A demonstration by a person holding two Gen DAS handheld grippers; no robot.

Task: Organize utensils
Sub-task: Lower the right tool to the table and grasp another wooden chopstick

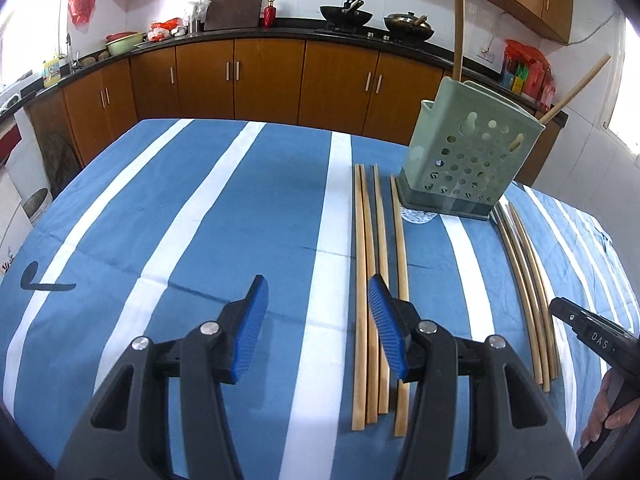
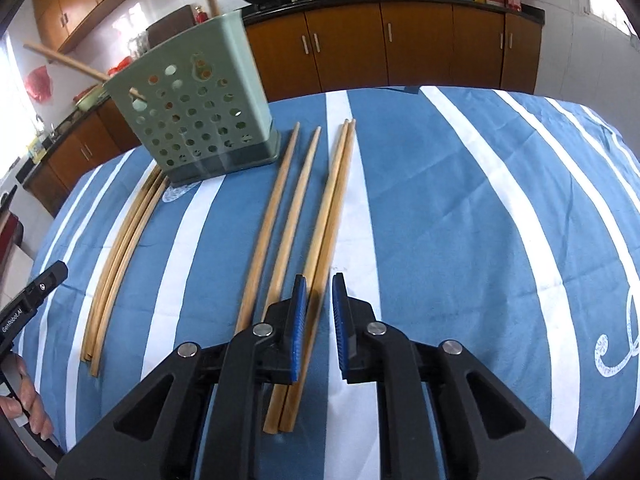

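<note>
Right claw point(image 2: 319, 320), narrowly spread over paired chopsticks point(image 2: 320, 264) on the bench point(image 2: 460, 220), should pinch one squarely; left claw point(image 1: 316, 320) hovers wide apart.

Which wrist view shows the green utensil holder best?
The right wrist view: the green utensil holder appears larger there, with its perforated front, its dark base and two chopsticks sticking out. The left wrist view shows the holder smaller and farther right, though unobstructed, with both chopsticks also visible.
</note>
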